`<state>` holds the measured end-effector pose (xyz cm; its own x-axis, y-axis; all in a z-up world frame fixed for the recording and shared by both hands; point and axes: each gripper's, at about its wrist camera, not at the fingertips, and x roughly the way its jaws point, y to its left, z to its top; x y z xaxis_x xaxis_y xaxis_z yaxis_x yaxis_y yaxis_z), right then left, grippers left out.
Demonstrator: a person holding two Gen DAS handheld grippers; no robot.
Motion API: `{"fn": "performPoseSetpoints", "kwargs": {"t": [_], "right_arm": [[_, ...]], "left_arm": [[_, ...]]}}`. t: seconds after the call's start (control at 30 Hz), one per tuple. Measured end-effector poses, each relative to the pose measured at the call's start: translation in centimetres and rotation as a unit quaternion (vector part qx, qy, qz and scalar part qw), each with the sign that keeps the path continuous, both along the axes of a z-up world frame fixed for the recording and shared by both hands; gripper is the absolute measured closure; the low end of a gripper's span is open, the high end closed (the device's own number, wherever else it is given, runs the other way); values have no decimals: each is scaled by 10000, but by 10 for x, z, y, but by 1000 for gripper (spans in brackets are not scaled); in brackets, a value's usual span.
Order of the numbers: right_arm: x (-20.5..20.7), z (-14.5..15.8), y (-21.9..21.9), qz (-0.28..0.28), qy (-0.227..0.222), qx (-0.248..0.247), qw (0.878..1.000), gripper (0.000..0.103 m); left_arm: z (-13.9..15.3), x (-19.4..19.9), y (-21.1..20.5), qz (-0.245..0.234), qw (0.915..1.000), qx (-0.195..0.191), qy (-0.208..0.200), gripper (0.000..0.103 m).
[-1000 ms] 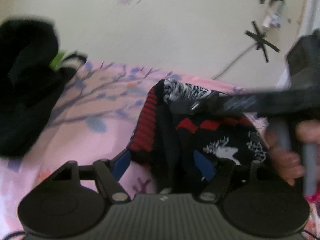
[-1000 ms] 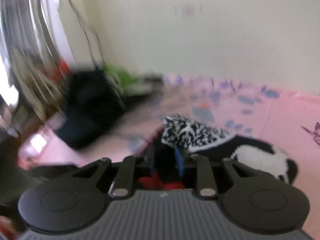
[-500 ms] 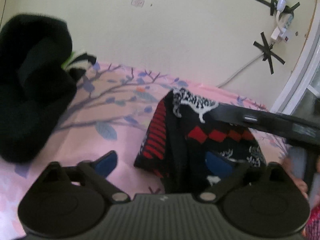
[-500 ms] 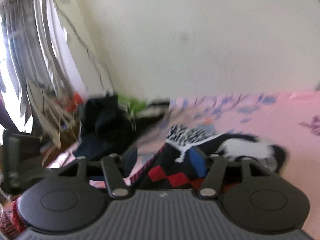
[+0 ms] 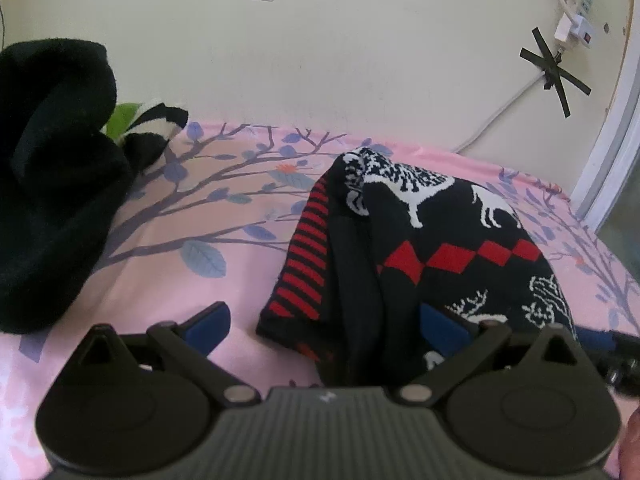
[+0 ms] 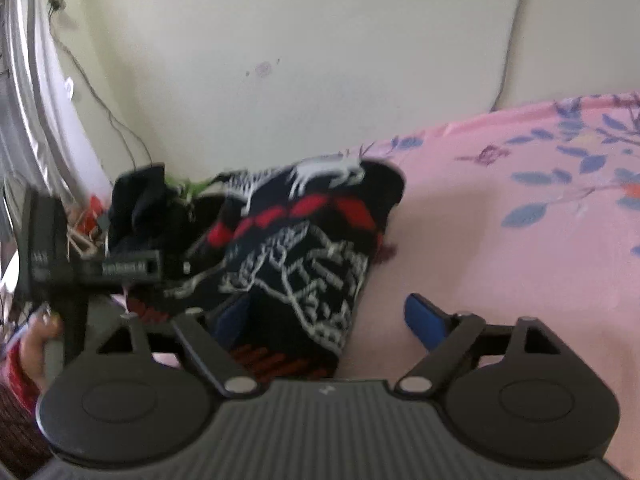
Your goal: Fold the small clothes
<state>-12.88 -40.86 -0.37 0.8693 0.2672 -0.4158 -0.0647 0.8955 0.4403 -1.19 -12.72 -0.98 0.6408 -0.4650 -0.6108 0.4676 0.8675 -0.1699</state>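
The left claw point(image 5: 324, 326) is wide open. Its two blue pads point(image 5: 208, 322) stand far apart, one on each side. The folded knit garment point(image 5: 420, 256) lies just in front of this claw, with its near edge reaching in between the fingers. The right pad sits against the cloth, but the left pad is clear of it, so nothing is pinched. The garment is dark, with red stripes on its left side, a row of red diamonds across the middle and white animals on top. It rests on the pink bedsheet point(image 5: 224, 232), which has blue leaves and branches printed on it.

Far off to the left of the left claw sits a pile of black clothes point(image 5: 48, 184). A black and white striped cloth point(image 5: 158, 120) and a bit of green peek out behind the pile, up by the cream wall point(image 5: 340, 60).

The right claw point(image 6: 332, 314) is opening, and its blue pads point(image 6: 426, 318) stand well apart. The same knit garment point(image 6: 304, 248) lies in front of it and toward its left side. The left pad is next to the cloth and the right pad is over bare pink sheet, so this claw holds nothing. To the left of the right claw, the other tool shows as a blurry black bar, with a hand point(image 6: 38, 340) on its handle.
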Motion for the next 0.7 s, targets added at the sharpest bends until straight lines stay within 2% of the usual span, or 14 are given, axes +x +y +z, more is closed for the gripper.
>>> {"fn": "performPoseSetpoints", "kwargs": {"t": [0.23, 0.7], "right_arm": [[2, -5, -14, 74, 20, 313, 9995, 16], [-1, -5, -12, 103, -13, 401, 9991, 14]], "left_arm": [[-6, -12, -1, 85, 9994, 46, -334, 0], [-5, -12, 0, 119, 9994, 136, -294, 0]]}}
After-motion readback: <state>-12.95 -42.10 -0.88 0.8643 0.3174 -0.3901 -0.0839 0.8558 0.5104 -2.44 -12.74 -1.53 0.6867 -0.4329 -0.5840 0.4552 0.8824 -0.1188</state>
